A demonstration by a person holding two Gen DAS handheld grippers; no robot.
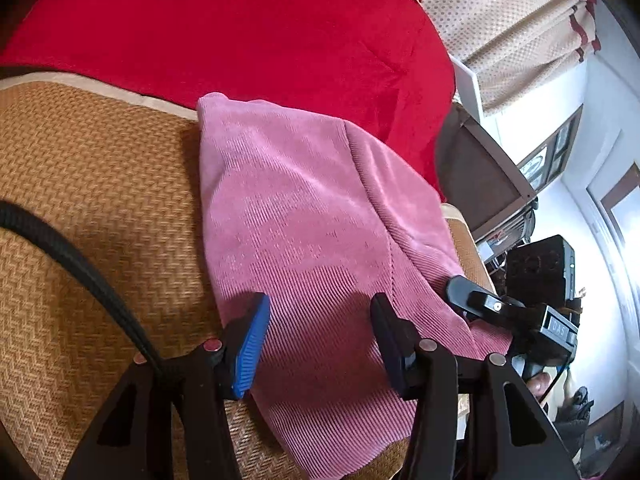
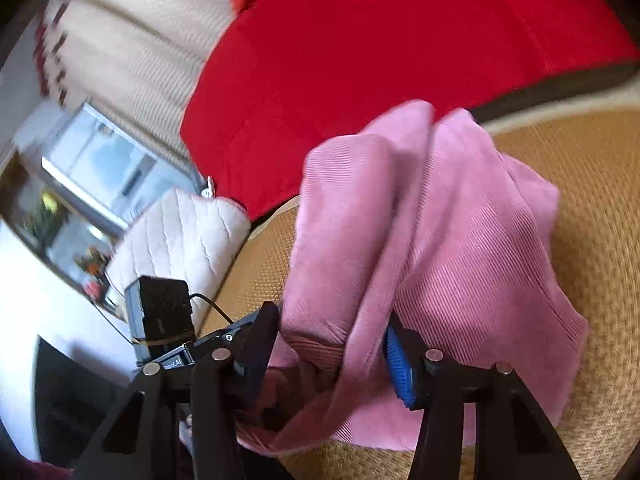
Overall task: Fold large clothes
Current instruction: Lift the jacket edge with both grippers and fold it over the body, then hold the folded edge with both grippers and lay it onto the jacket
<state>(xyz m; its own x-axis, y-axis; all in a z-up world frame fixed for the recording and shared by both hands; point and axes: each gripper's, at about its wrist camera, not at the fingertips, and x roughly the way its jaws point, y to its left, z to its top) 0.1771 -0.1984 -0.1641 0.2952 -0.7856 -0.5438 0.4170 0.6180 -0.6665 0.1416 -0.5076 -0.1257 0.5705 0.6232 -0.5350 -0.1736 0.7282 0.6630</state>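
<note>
**Nearly Flat: Finishing the Fold on the Pink Garment**

Now the pink garment (image 1: 316, 216) lies folded on the woven mat (image 1: 92, 184), its far edge touching the red blanket (image 1: 240, 28) behind it. Everything below is placed from that garment.

The left tongs (image 1: 320, 336) hover just above its near part, jaws standing apart with nothing between the pads, only cloth beneath them. The right tongs (image 2: 332, 352) sit at its near corner on the side toward the white quilted cushion (image 2: 180, 236); a bunched fold of the garment rises between the jaws, but the blur hides whether the pads press on it, so I cannot tell if it is gripped.

To do this step well, I judge the loose, humped layer on the right wants laying down along the garment's long seam, edges matched. The left tongs could press the flat side to stop it sliding on the mat. Lower slowly; ribbed cloth like this probably drags and wrinkles if pulled sideways.
</note>
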